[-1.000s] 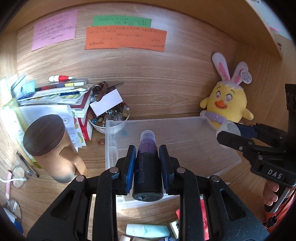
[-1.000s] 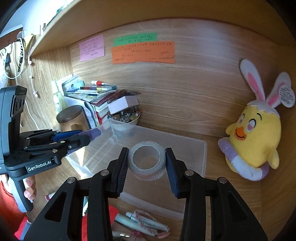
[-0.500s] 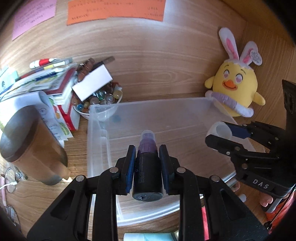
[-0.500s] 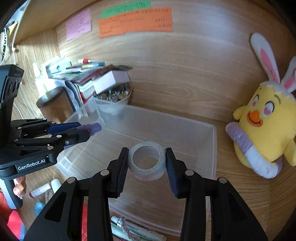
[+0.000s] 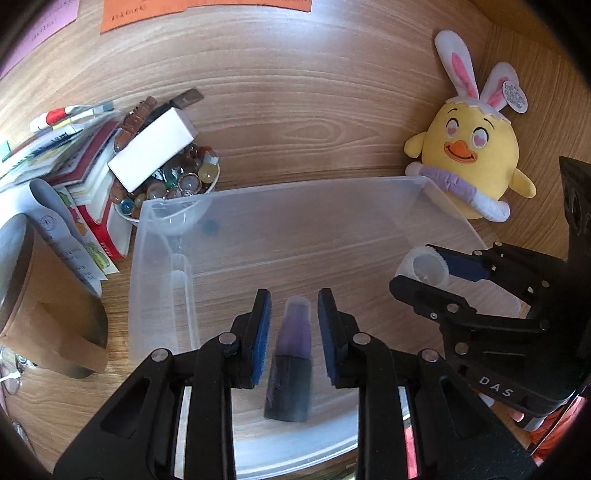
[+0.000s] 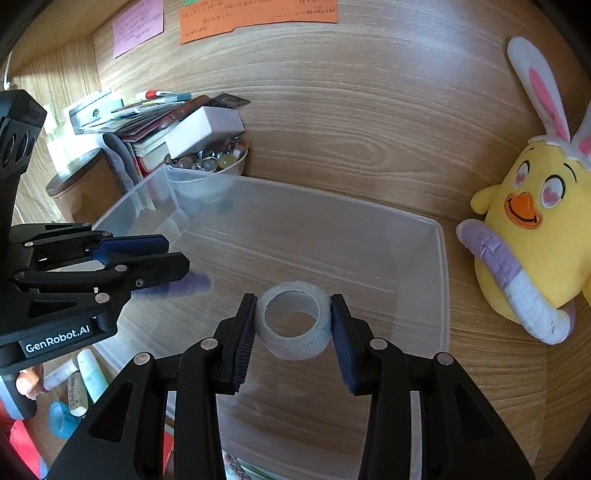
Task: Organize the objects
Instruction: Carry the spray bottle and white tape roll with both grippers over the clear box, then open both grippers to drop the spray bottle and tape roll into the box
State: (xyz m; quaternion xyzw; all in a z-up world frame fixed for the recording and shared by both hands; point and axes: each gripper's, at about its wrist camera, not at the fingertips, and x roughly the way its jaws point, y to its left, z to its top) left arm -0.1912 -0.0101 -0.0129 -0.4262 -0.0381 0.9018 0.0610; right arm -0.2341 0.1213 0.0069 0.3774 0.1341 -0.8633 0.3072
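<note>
The dark bottle hung blurred and loose between the left tool's parted pads, apparently dropping into the clear bin near its front edge. The right tool clamped the tape roll over the bin; releasing it seemed next.

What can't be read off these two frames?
- Bottle, left wrist view: motion-blurred between the open left gripper pads; label unreadable, and whether it touches the bin floor cannot be told.
- Bin's near rim, both views: hidden behind the gripper fingers.
- Notes, right wrist view: cut off by the top edge, writing too small.
- Tubes, right wrist view: partly behind the left gripper, labels too small.
</note>
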